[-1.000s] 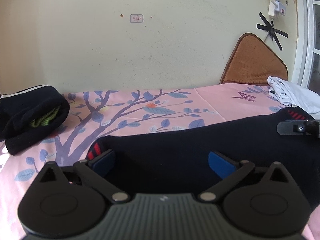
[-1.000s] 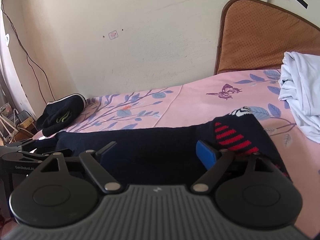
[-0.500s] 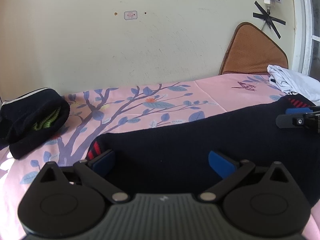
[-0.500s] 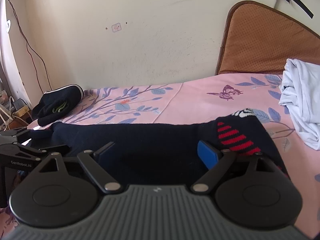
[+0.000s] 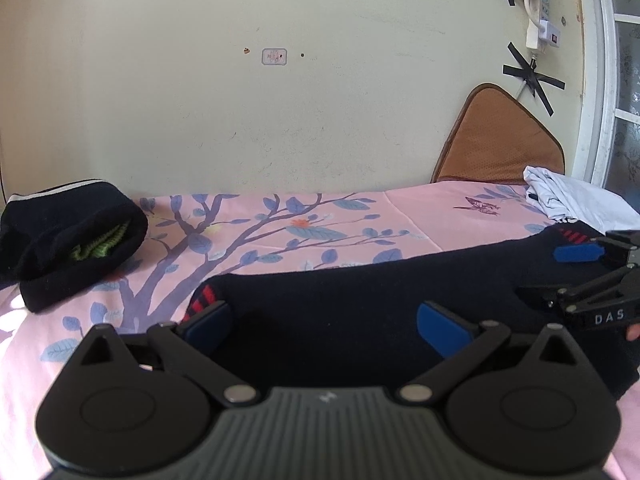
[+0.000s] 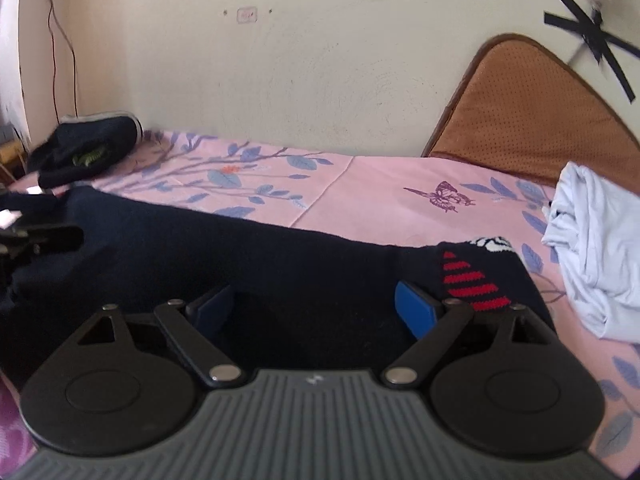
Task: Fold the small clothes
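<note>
A dark navy garment [image 5: 360, 304] with red-striped corners lies spread across the pink bed sheet [image 5: 280, 232]; it also shows in the right wrist view [image 6: 260, 264]. My left gripper [image 5: 324, 324] is open over its left end, blue pads apart. My right gripper [image 6: 316, 308] is open over its right end, beside the red-striped corner [image 6: 468, 280]. The right gripper also shows at the right edge of the left wrist view [image 5: 592, 276].
A folded black garment with green trim [image 5: 68, 236] lies at the far left of the bed. A crumpled white garment [image 6: 596, 244] lies at the right. A brown cushion [image 6: 532, 116] leans on the wall behind.
Both grippers stay open over the dark garment. The right wrist view has swung and tilted, so the garment runs diagonally. The right gripper looms larger in the left wrist view.
</note>
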Available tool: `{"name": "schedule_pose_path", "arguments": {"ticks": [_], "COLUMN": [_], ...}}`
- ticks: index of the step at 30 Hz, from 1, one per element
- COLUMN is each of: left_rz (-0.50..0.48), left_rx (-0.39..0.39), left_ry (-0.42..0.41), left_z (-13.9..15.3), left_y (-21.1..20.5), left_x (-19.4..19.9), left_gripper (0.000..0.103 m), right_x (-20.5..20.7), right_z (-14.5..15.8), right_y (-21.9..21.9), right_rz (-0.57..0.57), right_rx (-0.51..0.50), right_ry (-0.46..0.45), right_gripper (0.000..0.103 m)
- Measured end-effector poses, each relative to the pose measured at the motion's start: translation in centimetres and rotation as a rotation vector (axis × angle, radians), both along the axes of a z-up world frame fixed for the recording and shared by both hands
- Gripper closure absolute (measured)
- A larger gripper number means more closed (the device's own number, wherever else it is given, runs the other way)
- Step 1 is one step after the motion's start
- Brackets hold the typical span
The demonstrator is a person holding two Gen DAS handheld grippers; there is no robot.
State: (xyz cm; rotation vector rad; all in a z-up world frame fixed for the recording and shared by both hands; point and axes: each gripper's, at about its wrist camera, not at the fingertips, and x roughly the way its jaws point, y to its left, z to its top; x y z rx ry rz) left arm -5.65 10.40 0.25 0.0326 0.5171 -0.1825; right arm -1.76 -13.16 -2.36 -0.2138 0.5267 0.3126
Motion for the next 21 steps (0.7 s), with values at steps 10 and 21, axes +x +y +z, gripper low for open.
{"name": "schedule_pose_path", "arguments": {"ticks": [10,21], "left_rz": [0.003,0.035], "left_rx": [-0.028,-0.107], "left_ry": [-0.002,-0.018], "left_z": [-0.1,0.0], "left_y": [0.5,1.8], "left_x": [-0.2,-0.2], "left_gripper": [0.0,0.0], "right_x": [-0.6,-3.4], "right_z": [0.5,0.0], "right_y": [0.0,1.8], "right_rz": [-0.065,0.012], "right_rx": [-0.037,-0.074], "right_ry": [-0.009,-0.014], "right_gripper": [0.006,0.009]}}
